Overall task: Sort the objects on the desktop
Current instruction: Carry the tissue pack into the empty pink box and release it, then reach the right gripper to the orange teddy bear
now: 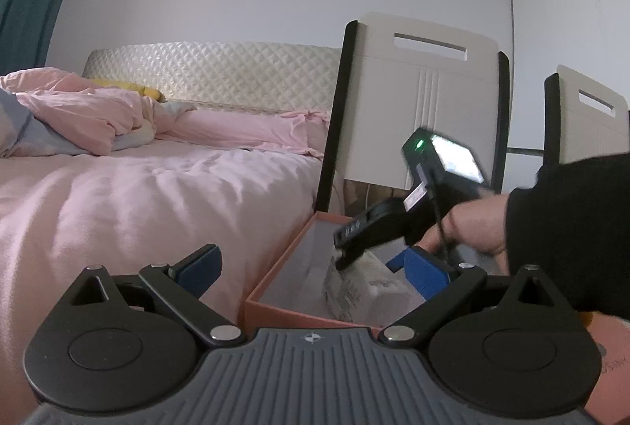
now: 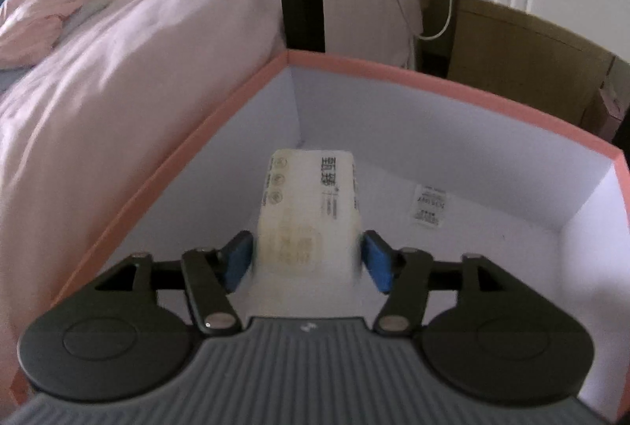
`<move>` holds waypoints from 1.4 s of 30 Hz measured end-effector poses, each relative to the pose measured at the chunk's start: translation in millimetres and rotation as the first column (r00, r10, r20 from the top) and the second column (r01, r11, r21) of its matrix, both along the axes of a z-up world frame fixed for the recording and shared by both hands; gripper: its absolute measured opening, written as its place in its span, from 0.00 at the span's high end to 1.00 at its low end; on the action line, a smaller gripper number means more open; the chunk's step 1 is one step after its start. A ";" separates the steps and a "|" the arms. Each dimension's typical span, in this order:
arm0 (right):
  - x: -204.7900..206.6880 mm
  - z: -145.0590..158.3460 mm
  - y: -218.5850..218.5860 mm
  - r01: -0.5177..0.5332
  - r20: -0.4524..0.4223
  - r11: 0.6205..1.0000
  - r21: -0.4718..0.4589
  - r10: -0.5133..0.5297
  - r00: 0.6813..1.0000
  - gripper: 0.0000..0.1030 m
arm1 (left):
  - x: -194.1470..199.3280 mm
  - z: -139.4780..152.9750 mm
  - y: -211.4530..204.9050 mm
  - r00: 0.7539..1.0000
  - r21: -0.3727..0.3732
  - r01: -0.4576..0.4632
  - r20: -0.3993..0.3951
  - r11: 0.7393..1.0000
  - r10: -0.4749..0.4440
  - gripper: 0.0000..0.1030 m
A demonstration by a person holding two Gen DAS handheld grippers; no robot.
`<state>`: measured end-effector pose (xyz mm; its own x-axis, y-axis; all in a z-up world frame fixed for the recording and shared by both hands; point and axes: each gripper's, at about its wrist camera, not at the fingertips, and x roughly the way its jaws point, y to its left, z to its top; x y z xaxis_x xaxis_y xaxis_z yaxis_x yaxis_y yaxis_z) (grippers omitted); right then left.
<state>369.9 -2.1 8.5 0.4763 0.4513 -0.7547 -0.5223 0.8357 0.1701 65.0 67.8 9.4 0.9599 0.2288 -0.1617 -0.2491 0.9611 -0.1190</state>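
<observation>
Pink card forms the rim of the open box [image 2: 453, 86], whose white inside shows in the right wrist view. Within it sits a pale tissue pack [image 2: 311, 204] printed with dark text, lying lengthwise away from the camera, its near end between the blue pads [image 2: 240, 259] of the right hand-held gripper [image 2: 307, 259]. Those pads stand just beside the pack's two sides, a thin gap showing on the right one (the frame is blurred there, so contact on the left cannot be told). A small white label [image 2: 429, 206] lies on the box floor to the right of the pack, apart from it.

From the left wrist view, the left hand-held gripper [image 1: 311, 267] is spread wide and holds nothing, its blue pads [image 1: 201, 263] well apart; it hangs near the box's [image 1: 275, 259] near corner. Beyond it the right hand-held gripper [image 1: 346, 259] points down into the box, its tip at the pack [image 1: 354, 283], gripped by a hand [image 1: 472, 224] in a black sleeve, with a green light glowing on its body.

The box sits just beside a bed [image 1: 138, 189] covered in pink sheets. Behind the box stands a white chair [image 1: 417, 102] with black side posts.
</observation>
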 end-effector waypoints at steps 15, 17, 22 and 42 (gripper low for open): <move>-90.5 93.0 -120.9 0.094 0.206 0.987 0.132 -0.120 0.971 0.00 | -3.2 -6.0 -21.6 0.998 0.024 0.059 -0.011 0.998 -0.058 0.03; -103.5 97.2 -140.7 0.116 0.231 0.982 0.146 -0.148 0.962 0.00 | -2.7 -6.8 -20.9 0.998 0.016 0.061 -0.013 0.998 -0.061 0.03; -144.3 100.6 -183.4 0.166 0.323 0.972 0.164 -0.212 0.922 0.00 | -2.4 -7.8 -20.4 0.997 0.015 0.077 -0.014 0.997 -0.077 0.03; -241.5 -4.8 -260.6 0.237 0.428 0.923 0.302 -0.353 0.832 0.00 | -4.3 -11.3 -33.9 0.992 0.065 0.127 -0.017 0.990 -0.126 0.03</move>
<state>128.5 -262.7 3.7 0.8820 0.3614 -0.3025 -0.3219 0.9307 0.1735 60.7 33.9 -1.9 0.9798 0.1163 -0.1627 -0.1263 0.9906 -0.0522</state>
